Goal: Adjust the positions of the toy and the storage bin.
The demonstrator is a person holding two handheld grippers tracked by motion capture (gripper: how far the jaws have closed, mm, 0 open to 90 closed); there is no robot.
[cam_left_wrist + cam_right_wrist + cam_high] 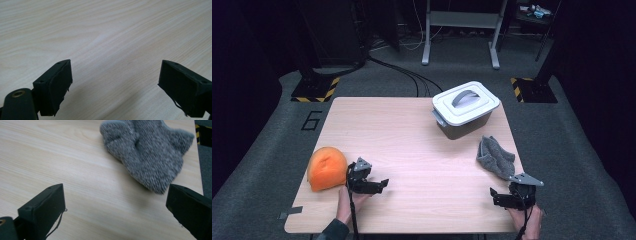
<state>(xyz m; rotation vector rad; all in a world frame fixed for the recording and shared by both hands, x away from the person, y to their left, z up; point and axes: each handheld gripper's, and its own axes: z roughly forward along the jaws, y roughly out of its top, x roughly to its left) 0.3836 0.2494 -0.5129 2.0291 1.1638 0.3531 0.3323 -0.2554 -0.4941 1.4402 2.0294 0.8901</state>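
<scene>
- Orange cushion-like lump [326, 168] at the near-left edge of the table [412, 150]. Just beside the left gripper [382, 184], on its outer side. Gripper points away from it, toward table centre.
- Left gripper: jaws wide apart, nothing between them. Left gripper view has bare wood grain [105, 37] ahead of the jaws. Low over the table, near front edge.
- Grey lidded box [465, 109] at far right-centre, lid on, handle on top. Well apart from both grippers.
- Grey knitted cloth [495, 156], crumpled, near the right edge, between box and right gripper. Long axis runs roughly from the box end down toward the near-right corner.
- Right gripper [496, 196]: jaws spread, empty. In the right gripper view the cloth [147, 152] lies ahead and off to the right of the jaw line; its near tip sits just above the right-hand jaw, not between the two.
- Judgement: right gripper is the nearer one to the cloth by far. A pick there calls for a forward reach with a swing to its right, so the cloth's near end falls inside the gap.
</scene>
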